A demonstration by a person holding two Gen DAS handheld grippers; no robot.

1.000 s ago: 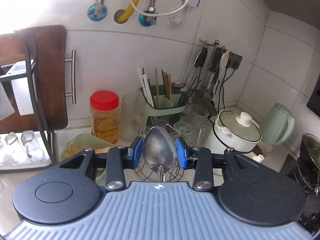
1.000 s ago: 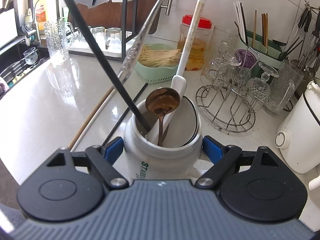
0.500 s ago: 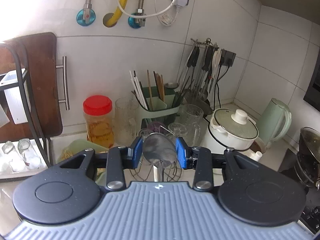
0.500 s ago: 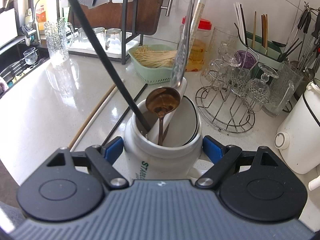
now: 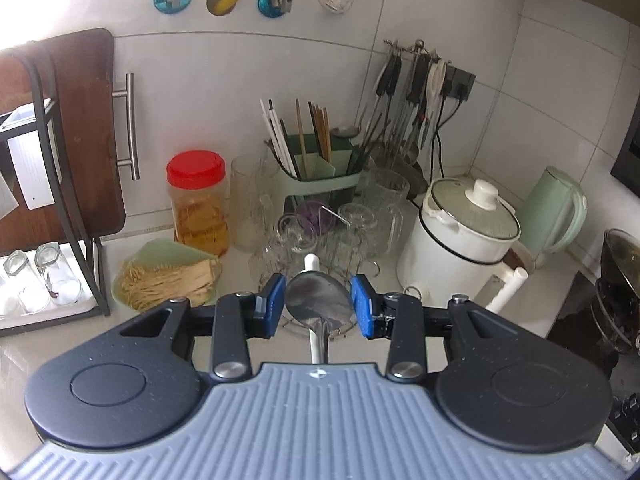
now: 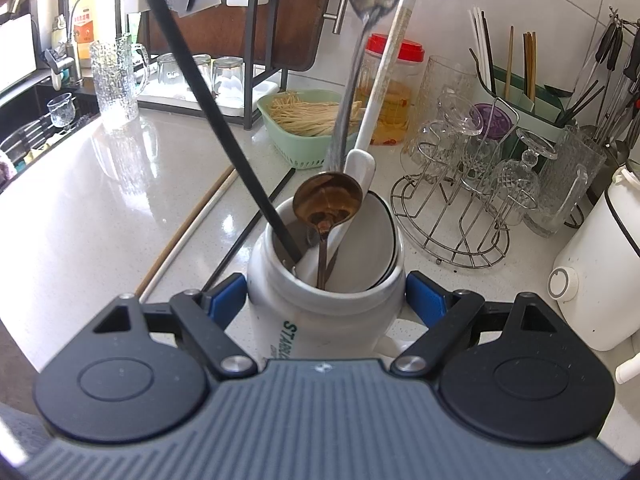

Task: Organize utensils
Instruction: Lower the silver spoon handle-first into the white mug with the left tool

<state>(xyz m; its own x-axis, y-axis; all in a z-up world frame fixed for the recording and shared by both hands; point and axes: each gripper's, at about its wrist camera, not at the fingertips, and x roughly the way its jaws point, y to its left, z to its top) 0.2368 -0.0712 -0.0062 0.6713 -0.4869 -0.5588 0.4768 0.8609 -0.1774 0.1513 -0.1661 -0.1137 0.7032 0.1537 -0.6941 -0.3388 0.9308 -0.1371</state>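
While the left gripper (image 5: 318, 306) clamps the bowl of a steel spoon (image 5: 318, 304) between its blue pads, handle hanging down toward the mug, the right gripper (image 6: 325, 298) squeezes a white mug (image 6: 324, 300) from both sides. Four utensils stand in the mug: a black chopstick (image 6: 208, 104), a white spoon (image 6: 384, 80), a bronze spoon (image 6: 328, 202), and the steel one entering. Two chopsticks (image 6: 188, 228) lie on the glossy white counter (image 6: 100, 200) beside it. Beyond are a wire glass rack (image 6: 460, 208), a green basket (image 6: 300, 136), a red-lidded jar (image 5: 198, 204), and white wall tiles (image 5: 240, 80).
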